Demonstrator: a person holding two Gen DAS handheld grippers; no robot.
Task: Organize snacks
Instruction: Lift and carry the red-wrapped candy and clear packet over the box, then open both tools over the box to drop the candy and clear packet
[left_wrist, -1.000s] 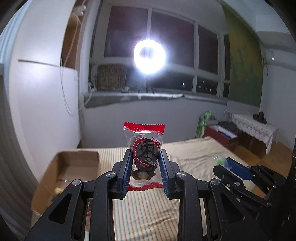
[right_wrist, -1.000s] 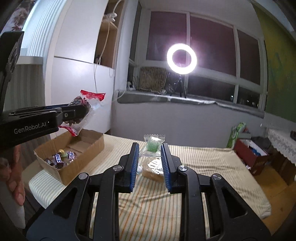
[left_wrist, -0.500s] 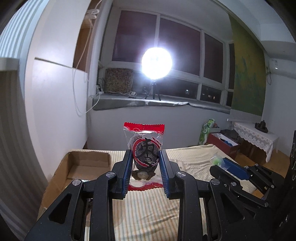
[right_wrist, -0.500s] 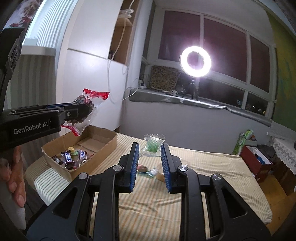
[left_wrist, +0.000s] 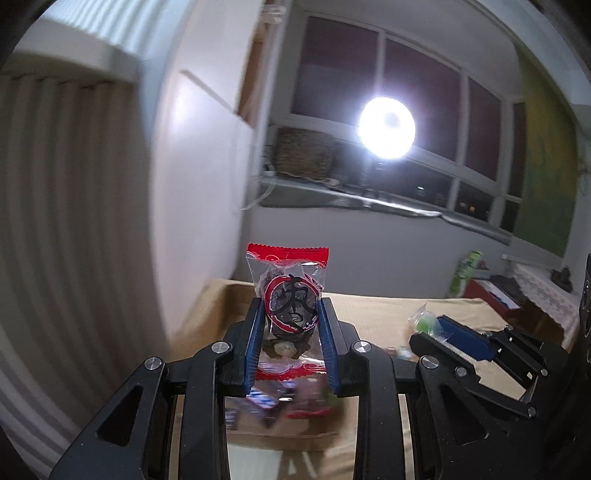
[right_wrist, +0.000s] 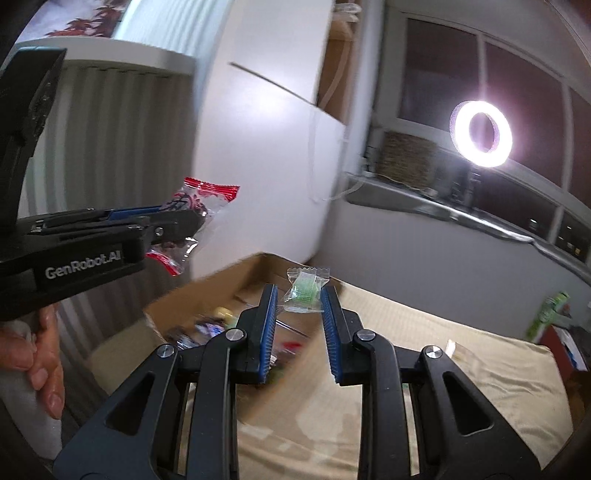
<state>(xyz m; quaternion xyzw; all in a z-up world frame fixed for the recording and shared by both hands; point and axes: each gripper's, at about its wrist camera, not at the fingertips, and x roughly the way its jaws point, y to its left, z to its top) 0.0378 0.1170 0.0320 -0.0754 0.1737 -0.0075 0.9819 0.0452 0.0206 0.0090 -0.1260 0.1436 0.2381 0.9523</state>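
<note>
My left gripper is shut on a clear packet with red ends that holds a dark snack, upright between the blue pads. Under it lies the open cardboard box, with blurred wrapped snacks inside. My right gripper is shut on a small green candy in a clear wrapper, just past the box's near wall. In the right wrist view the left gripper hangs at the left with the red packet, above the box. The right gripper and the green candy also show in the left wrist view.
The box sits at the left end of a bed with a beige striped cover. A white cabinet stands right behind the box. A ring light glares from the window sill. A person's hand grips the left handle.
Both grippers have swung left toward the cardboard box, each still holding its snack. The box has come closer and now lies below the left gripper.
</note>
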